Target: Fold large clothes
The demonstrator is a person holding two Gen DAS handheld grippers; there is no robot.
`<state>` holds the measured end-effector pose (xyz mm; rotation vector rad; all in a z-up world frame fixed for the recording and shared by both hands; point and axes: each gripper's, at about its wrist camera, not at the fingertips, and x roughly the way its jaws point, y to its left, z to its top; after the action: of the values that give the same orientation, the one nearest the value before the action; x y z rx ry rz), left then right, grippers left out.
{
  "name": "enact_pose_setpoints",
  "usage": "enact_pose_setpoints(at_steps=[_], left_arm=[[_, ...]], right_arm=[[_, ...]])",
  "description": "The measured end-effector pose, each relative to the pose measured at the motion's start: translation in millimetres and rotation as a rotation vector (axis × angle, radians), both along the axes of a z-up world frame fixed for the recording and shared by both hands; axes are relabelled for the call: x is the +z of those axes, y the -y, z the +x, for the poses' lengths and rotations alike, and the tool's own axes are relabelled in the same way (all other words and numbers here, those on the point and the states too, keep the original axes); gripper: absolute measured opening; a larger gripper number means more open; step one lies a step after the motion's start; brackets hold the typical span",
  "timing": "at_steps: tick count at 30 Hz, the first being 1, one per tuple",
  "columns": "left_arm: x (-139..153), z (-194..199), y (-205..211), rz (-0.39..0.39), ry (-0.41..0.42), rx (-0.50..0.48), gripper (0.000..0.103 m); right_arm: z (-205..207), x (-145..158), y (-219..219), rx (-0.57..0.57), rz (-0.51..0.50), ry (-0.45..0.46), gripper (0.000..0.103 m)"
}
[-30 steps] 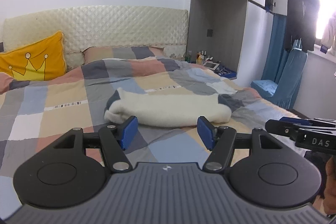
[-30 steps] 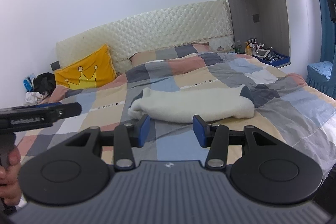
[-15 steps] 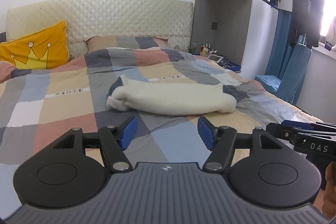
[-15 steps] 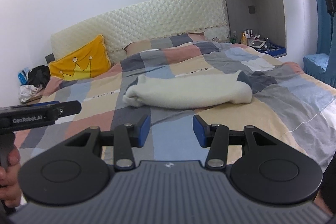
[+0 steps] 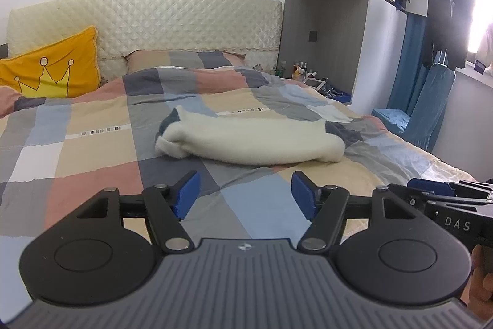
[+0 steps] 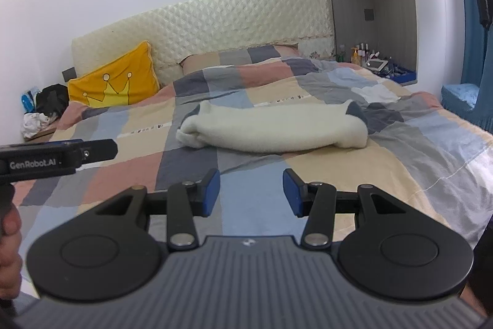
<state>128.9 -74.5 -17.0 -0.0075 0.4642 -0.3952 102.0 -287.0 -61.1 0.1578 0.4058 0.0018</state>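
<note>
Far left of the rt wrist view: a heap of dark and white stuff [image 6: 41, 110] on the floor by the wall, then a yellow pillow [image 6: 118, 84] w/ a crown print, leaning on the quilted headboard [image 6: 215, 30]. Mid-bed, on the checked blanket [image 6: 255, 196], lies the cream fleece garment [image 6: 277, 130], rolled into a long bundle running left-right, a dark bit showing at each end. Both claws hover over the near part of the blanket, short of the garment, not touching it. Left gripper [image 5: 245, 195]: blue pads [image 5: 188, 195] set wide, jaws opening, nothing betw them. Right gripper [image 6: 251, 191]: narrower gap, also empty. Right of bed: a shelf nook w/ bottles [image 6: 362, 51], a blue chair [image 5: 428, 110], dark clothes hanging [image 5: 446, 5] by the window.
</note>
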Motion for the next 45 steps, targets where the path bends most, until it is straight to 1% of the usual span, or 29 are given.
enact_pose_setpoints(at_steps=[3,5,7,8,9,11,14,17,21,31,45], left_arm=[[1.0,-1.4,-1.6,-0.005,0.011,-0.008,0.08],[2.8,-1.1,-4.1,-0.014,0.016,-0.02,0.086],[3.5,-0.8,-6.2,-0.032,0.012,-0.02,0.092],[3.8,-0.3,-7.3,-0.04,0.01,-0.021,0.096],[4.2,-0.5,-7.5,-0.042,0.01,-0.023,0.097],[4.6,-0.5,-7.0,-0.037,0.009,-0.02,0.101],[4.7,-2.3,-7.1,-0.012,0.015,-0.003,0.103],[2.6,-3.3,-8.5,0.005,0.011,0.021,0.103],[1.2,2.7,-16.2,-0.022,-0.019,0.028,0.103],[2.0,-2.2,-16.6,0.001,0.002,0.028,0.103],[4.1,-5.6,-16.9,-0.003,0.008,0.033,0.103]], right_arm=[[-0.4,1.8,0.4,-0.006,-0.003,0.004,0.05],[-1.3,3.0,0.9,-0.01,-0.011,0.009,0.061],[-2.9,4.4,2.8,-0.024,-0.007,0.022,0.083],[-4.3,4.7,4.2,-0.033,-0.002,0.031,0.087],[-5.5,4.9,5.0,-0.039,0.004,0.038,0.091],[-5.8,5.4,5.5,-0.04,0.002,0.038,0.091],[-3.8,4.9,4.3,-0.063,-0.024,0.027,0.091],[-2.8,3.6,5.8,-0.07,-0.014,0.027,0.091],[-2.0,3.1,4.9,-0.067,-0.029,0.021,0.091],[-1.1,1.9,3.7,-0.066,-0.03,0.009,0.091],[1.1,2.1,5.4,-0.062,-0.029,0.009,0.091]])
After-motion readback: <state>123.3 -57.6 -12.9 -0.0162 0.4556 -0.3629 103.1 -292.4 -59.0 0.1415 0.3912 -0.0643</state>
